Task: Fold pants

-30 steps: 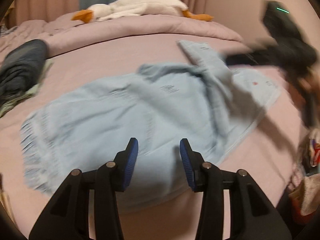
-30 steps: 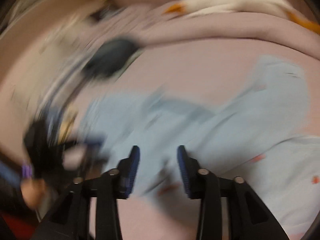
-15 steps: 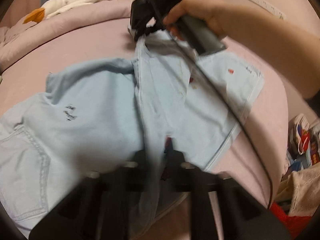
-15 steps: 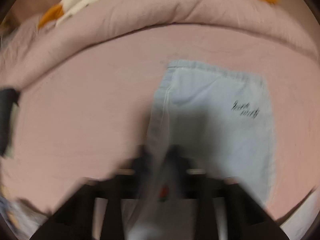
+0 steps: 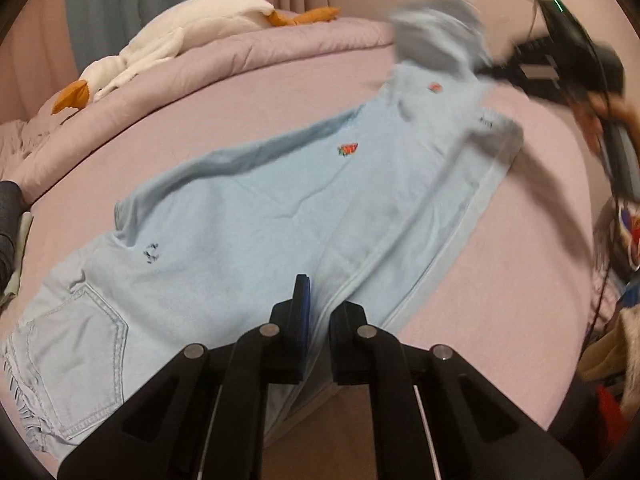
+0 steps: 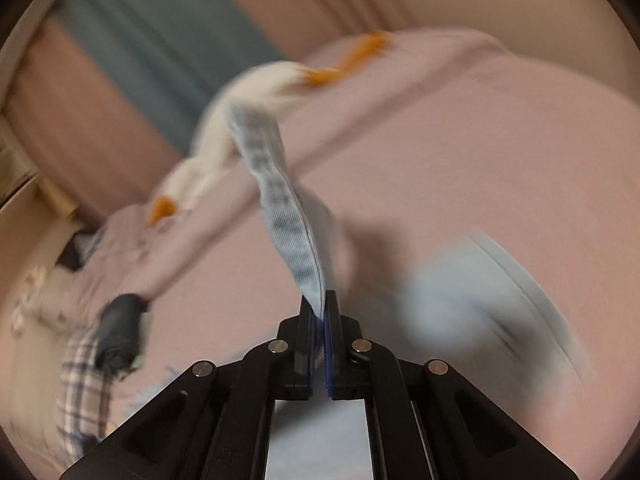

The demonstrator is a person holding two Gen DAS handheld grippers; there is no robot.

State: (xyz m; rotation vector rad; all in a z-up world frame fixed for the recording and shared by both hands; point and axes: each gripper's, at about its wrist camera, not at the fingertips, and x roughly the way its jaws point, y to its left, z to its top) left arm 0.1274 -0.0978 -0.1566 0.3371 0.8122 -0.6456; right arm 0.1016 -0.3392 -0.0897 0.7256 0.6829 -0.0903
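Light blue denim pants [image 5: 280,216] with small red embroidery lie stretched across the pink bed [image 5: 200,92], back pocket at the near left. My left gripper [image 5: 320,312] is shut on the pants' near edge. In the left wrist view my right gripper [image 5: 560,68] is at the far right, lifting the pants' far end, blurred. In the right wrist view my right gripper [image 6: 320,308] is shut on a raised strip of the pants [image 6: 280,208].
A white plush goose [image 5: 180,36] lies on the rolled pink duvet at the back. Dark folded clothes [image 5: 8,220] sit at the bed's left edge. Cluttered items [image 5: 624,240] lie beyond the bed's right edge. Curtains hang behind.
Both grippers went from open to shut on the pants. The pants have been pulled out long across the bed, and the right gripper has swung its end up and to the right.
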